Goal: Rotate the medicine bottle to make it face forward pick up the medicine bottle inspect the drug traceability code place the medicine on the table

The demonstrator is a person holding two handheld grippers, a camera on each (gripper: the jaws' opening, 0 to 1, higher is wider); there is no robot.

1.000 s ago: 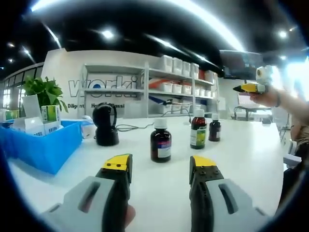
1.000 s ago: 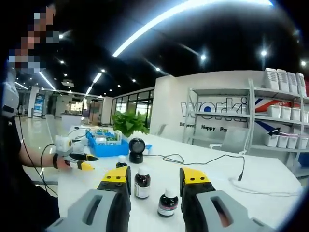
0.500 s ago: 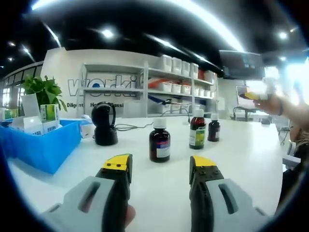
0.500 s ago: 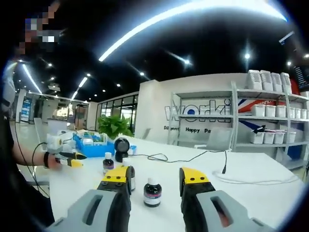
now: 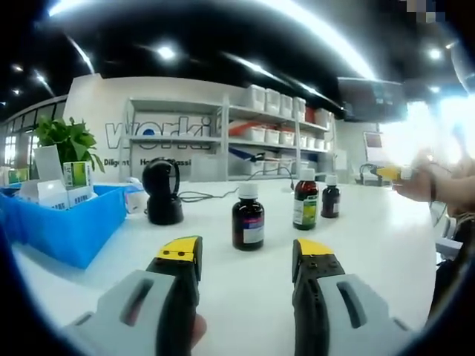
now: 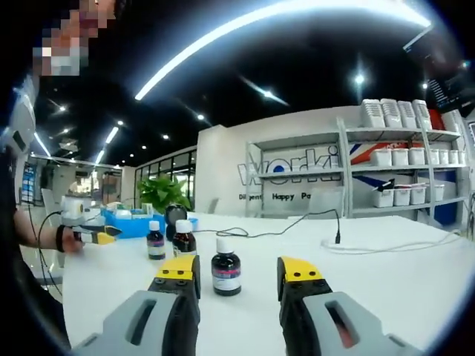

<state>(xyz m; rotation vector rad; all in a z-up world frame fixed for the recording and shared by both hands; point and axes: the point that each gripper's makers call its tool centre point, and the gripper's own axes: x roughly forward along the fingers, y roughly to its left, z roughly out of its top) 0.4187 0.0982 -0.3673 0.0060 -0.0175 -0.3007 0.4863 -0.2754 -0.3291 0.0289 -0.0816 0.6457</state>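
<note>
Three medicine bottles with white caps stand upright on the white table (image 5: 371,245). In the left gripper view a dark bottle (image 5: 247,216) is nearest, with a taller green-labelled bottle (image 5: 304,202) and a small dark bottle (image 5: 331,197) behind it to the right. My left gripper (image 5: 247,252) is open and short of the nearest bottle, holding nothing. In the right gripper view a dark bottle (image 6: 225,267) stands just beyond my open right gripper (image 6: 237,271), and two more bottles (image 6: 183,239) (image 6: 155,240) stand further left. The right gripper (image 5: 390,173) also shows at the far right, the left gripper (image 6: 89,236) at the far left.
A black scanner on a stand (image 5: 162,193) sits left of the bottles, its cable (image 6: 297,226) trailing across the table. A blue bin (image 5: 67,222) with medicine boxes lies at the left, with a plant (image 5: 67,141) behind it. Shelves (image 5: 260,137) line the back wall.
The right gripper has come down toward the table and swung, so the bottles now sit closer and more to the left in its view. The left gripper and the bottles have stayed put.
</note>
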